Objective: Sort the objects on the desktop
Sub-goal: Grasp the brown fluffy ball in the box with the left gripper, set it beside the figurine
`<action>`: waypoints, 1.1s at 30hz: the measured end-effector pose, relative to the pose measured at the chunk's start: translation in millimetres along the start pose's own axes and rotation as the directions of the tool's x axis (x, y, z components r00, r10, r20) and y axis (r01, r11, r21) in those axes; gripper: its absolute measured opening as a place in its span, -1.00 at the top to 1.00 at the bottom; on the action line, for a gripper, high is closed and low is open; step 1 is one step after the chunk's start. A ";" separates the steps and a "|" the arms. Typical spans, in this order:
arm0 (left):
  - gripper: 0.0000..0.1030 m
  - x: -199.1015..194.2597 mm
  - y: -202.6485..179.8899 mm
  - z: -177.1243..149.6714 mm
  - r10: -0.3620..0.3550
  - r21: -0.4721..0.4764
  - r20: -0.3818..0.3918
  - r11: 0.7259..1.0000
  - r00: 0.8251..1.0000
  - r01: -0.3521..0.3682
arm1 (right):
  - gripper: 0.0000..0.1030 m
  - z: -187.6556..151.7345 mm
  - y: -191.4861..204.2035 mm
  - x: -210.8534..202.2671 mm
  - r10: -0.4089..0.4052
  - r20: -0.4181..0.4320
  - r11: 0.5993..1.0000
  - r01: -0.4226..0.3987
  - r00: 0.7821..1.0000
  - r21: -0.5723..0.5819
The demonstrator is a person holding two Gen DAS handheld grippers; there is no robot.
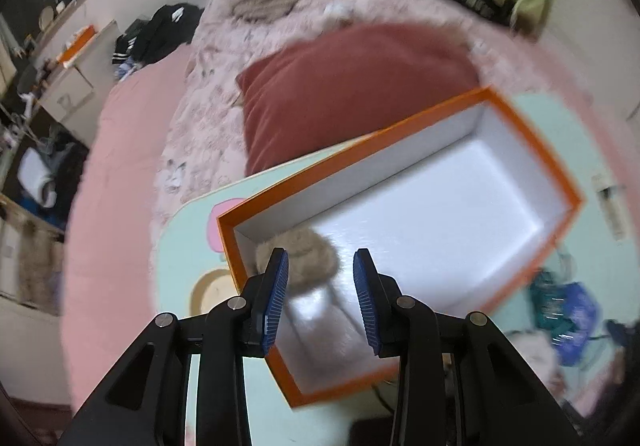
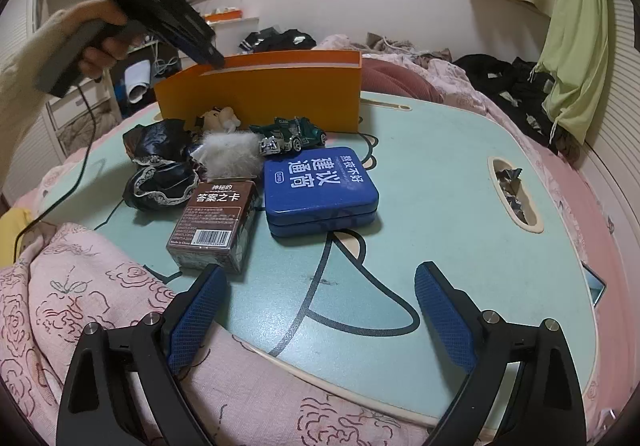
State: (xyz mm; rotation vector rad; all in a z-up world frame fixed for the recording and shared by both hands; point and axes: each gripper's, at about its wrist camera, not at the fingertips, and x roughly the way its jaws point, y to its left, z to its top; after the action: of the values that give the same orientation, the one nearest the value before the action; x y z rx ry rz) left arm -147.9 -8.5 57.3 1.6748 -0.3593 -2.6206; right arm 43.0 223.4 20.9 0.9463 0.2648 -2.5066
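An orange box (image 1: 532,149) with a white inside stands on the mint-green lap table (image 2: 440,173). My left gripper (image 1: 320,286) is open above the box's near end, over a beige furry thing (image 1: 308,258) lying inside. In the right wrist view the left gripper (image 2: 212,59) hovers over the box (image 2: 280,93). In front of the box lie a blue tin (image 2: 320,185), a brown card box (image 2: 216,221), a green toy car (image 2: 292,133), a white fluffy ball (image 2: 230,155), black lace fabric (image 2: 160,165) and a small plush (image 2: 220,117). My right gripper (image 2: 320,290) is open and empty, low over the table's near edge.
The table rests on a bed with a pink floral quilt (image 2: 80,306). A dark red pillow (image 1: 352,85) lies behind the box. A slot in the table (image 2: 512,193) holds wrappers. Clothes (image 2: 508,85) pile at the right. A cable (image 2: 80,165) hangs from the left gripper.
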 end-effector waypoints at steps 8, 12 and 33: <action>-0.12 57.4 -17.6 5.3 0.212 0.073 -0.152 0.976 0.965 -0.203 | -0.86 0.1 -0.3 0.7 0.001 0.000 1.000 -0.001 1.000 -0.001; -0.11 59.6 -14.9 10.5 0.166 0.025 -0.155 0.986 0.974 -0.164 | -0.86 0.4 -0.4 0.6 0.002 0.001 1.000 -0.002 1.000 0.000; 0.24 -90.3 -14.4 -33.1 -0.423 -0.025 0.152 0.902 0.893 0.431 | -0.87 0.7 -0.8 2.1 0.004 0.002 1.000 -0.004 1.000 -0.002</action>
State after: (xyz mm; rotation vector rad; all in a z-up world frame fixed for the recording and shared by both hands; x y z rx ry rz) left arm -77.9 11.3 121.9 1.7166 0.1056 -3.0319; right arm 40.8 223.2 20.0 0.9424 0.2638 -2.5034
